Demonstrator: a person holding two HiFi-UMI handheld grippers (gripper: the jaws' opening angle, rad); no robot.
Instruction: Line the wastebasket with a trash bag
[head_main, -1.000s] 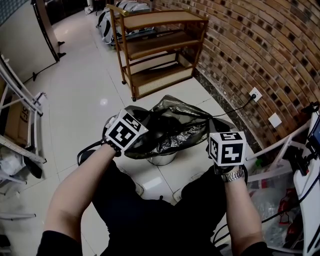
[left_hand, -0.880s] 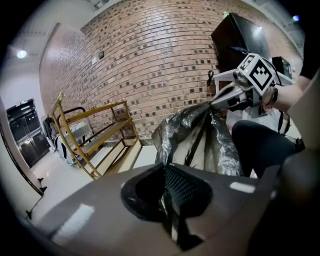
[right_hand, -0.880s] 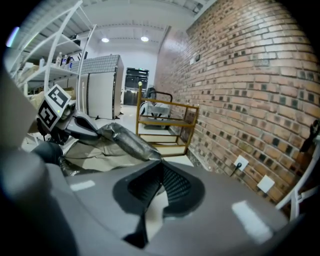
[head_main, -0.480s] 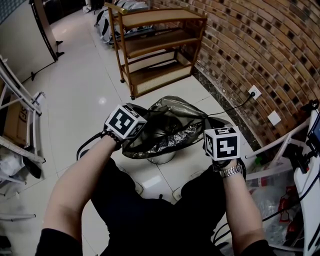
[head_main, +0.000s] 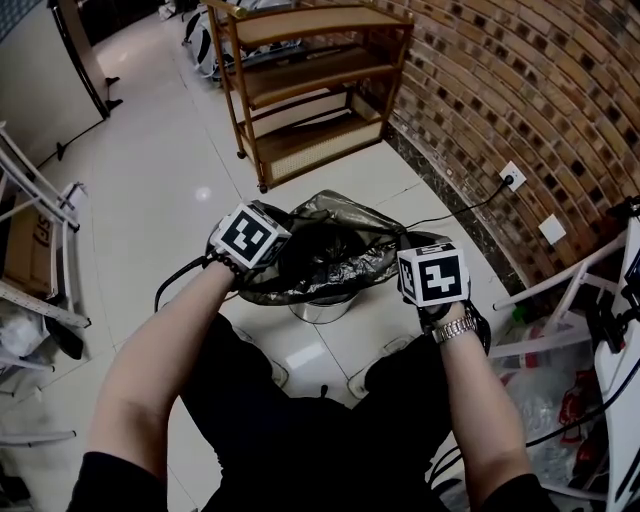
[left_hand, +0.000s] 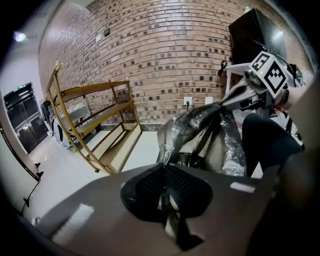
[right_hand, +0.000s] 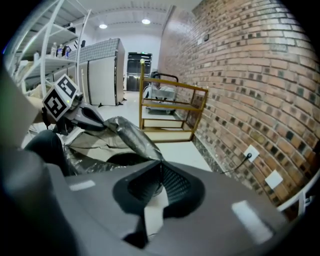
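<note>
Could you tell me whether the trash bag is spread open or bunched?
Spread open: left gripper and right gripper stretch the trash bag apart over the wastebasket.

Head cam looks steeply down; claw cams look along jaws, close-up; all share trash bag (head_main: 330, 255).

The trash bag (head_main: 330, 250), at the centre of the head view, is glossy black with a silver-grey sheen along its creases. Just below it the wastebasket (head_main: 322, 310) shows bare silvery metal. The left gripper (left_hand: 162, 197) and right gripper (right_hand: 159, 187) have grey bodies and black, mesh-textured pads. Each carries a white cube (head_main: 433, 275) printed with black square markers. On the right, the brick wall (head_main: 520, 90) mixes red-brown, dark and tan bricks with pale mortar, and bears a white socket (head_main: 511, 177). The shelf unit (head_main: 310, 80) at the top is honey-brown wood. The floor (head_main: 150, 180) is glossy off-white tile. The person's trousers (head_main: 300, 420) are black and the wristwatch (head_main: 455, 328) is silver.
</note>
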